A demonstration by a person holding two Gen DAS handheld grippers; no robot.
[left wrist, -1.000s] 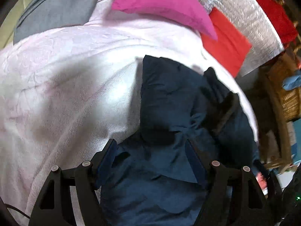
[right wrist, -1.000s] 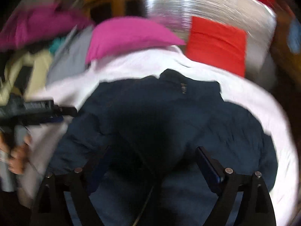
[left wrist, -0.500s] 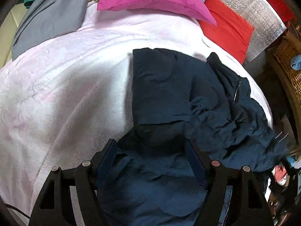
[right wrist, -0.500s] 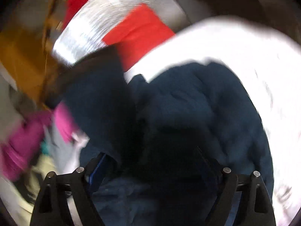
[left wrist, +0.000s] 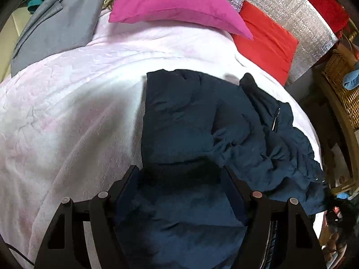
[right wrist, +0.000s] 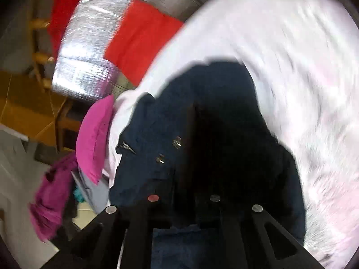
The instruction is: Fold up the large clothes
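A dark navy padded jacket (left wrist: 202,134) lies on a bed (left wrist: 67,112) covered with a pale pink blanket, bunched toward the right edge of the mattress, with a zip pull showing on the crumpled part and a flatter panel folded over nearer the middle. The left tool (left wrist: 179,179) hangs just above the near part of the jacket with its jaws spread wide and nothing between them; the fabric sits below the gap rather than pinched in it. The right tool (right wrist: 184,198) looks from another angle, and its view is smeared with motion blur; its fingers stand close together over dark cloth, but whether they pinch the jacket or merely meet above it I cannot tell. In that view snap fasteners show on a front flap of the jacket. At the head of the bed rest a magenta pillow (left wrist: 175,2) and a red cushion (left wrist: 267,38), with a grey garment (left wrist: 58,22) lying at the far left. The jacket looks puffy and soft, probably light for its bulk, and its smooth shell is likely to slip and spring back out of any crease. A firm hold seems best on a seam, hem, cuff or the zip edge, where the layers are thin and stitched, rather than on the padded middle, which would squash and slide free.
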